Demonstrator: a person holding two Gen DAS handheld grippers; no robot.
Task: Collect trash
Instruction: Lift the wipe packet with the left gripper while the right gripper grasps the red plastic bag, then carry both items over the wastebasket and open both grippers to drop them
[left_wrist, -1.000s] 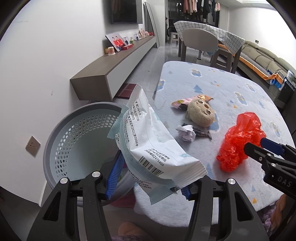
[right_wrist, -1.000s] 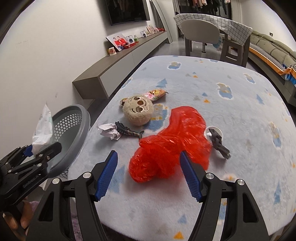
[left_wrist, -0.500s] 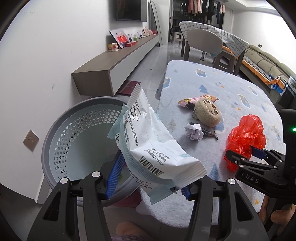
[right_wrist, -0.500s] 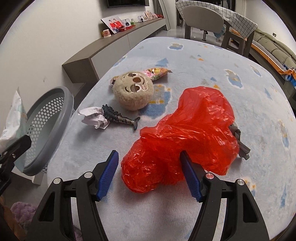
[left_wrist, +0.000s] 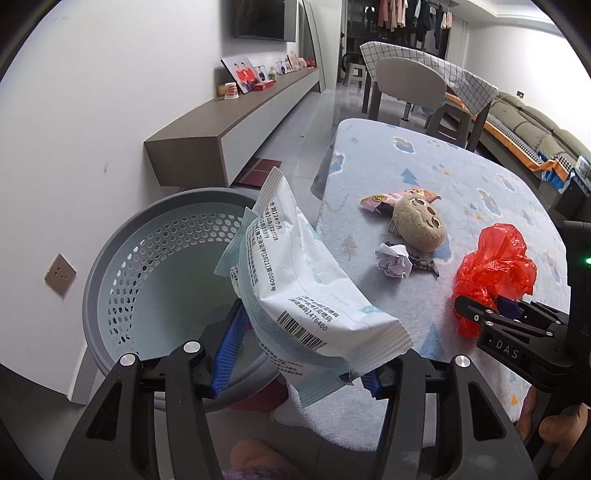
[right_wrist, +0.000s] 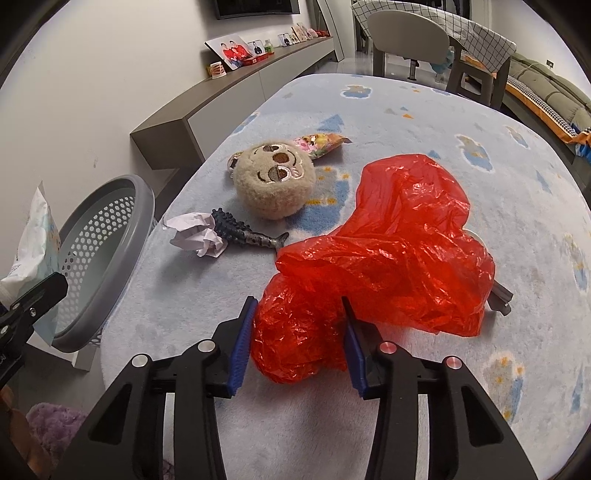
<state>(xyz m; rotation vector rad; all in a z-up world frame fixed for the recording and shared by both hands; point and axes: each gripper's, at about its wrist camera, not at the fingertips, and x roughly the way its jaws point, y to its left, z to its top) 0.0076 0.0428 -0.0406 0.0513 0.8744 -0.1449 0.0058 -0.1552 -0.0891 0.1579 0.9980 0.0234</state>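
Here, the left claw (left_wrist: 295, 354) pinches the lower end of a white wrapper (left_wrist: 299, 291) printed with text and a barcode; its blue-padded fingers (left_wrist: 227, 354) press the packet from both sides. The wrapper stands tilted, its upper end leaning over the rim of a grey perforated basket (left_wrist: 122, 266), which sits on the floor just beside the tabletop (left_wrist: 461, 177). In the right wrist view the same wrapper (right_wrist: 35, 236) shows at the far left, next to the basket (right_wrist: 122, 236).

The right claw (right_wrist: 297, 336) straddles the near lobe of a crumpled red plastic bag (right_wrist: 388, 251), one blue pad on each side and both touching the film; whether the grip has fully closed on the bag cannot be told. The bag lies on the tabletop (right_wrist: 406, 110), which is covered by a pale blue cloth with cloud and triangle shapes. In the left wrist view the right claw (left_wrist: 491, 314) appears at the bag's (left_wrist: 495, 258) near edge.

Other items lie on the cloth: a beige plush toy (right_wrist: 275, 181) with an embroidered face, a colourful snack packet (right_wrist: 321, 142) just behind it, a ball of crumpled paper (right_wrist: 197, 236), and a dark toy fish (right_wrist: 247, 236) touching the paper. A grey object (right_wrist: 500, 293) protrudes from under the bag's right edge.
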